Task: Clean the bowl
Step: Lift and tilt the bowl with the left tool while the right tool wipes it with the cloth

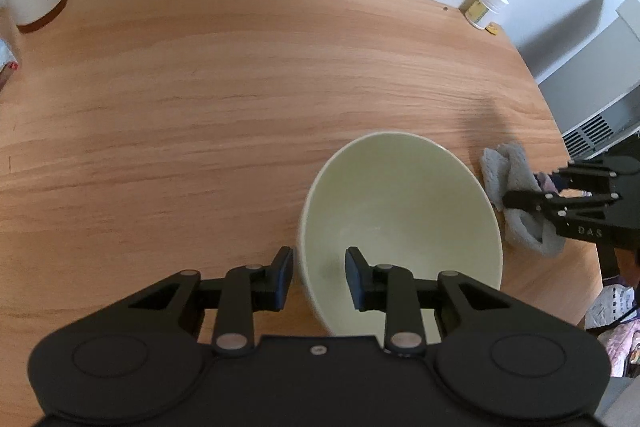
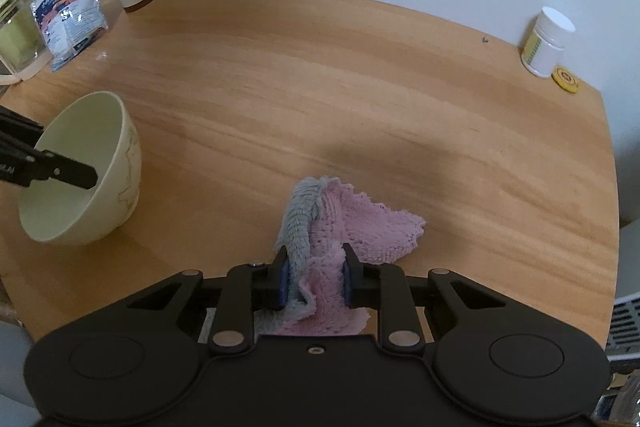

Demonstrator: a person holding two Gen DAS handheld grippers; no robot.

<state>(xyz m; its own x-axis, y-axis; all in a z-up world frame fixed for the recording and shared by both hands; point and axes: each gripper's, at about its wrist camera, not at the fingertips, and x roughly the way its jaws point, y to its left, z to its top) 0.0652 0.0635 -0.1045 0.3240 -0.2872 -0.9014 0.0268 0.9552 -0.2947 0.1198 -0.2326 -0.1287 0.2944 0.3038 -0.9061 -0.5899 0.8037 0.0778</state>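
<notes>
Tilting on the wooden table [image 1: 200, 87], the pale green bowl [image 1: 400, 219] sat with its rim between our left gripper's [image 1: 319, 277] 2 fingers, 1 inside and 1 outside. Just beside it, our right gripper [image 2: 313, 277] pinched a pink-and-grey cloth [image 2: 352, 223]. A white pill bottle [image 2: 546, 41] stood by the wall.

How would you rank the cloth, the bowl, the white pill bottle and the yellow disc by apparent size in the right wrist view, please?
1. Cloth and bowl: look alike, unranked.
2. White pill bottle, farther away, so apparent only.
3. Yellow disc.
</notes>
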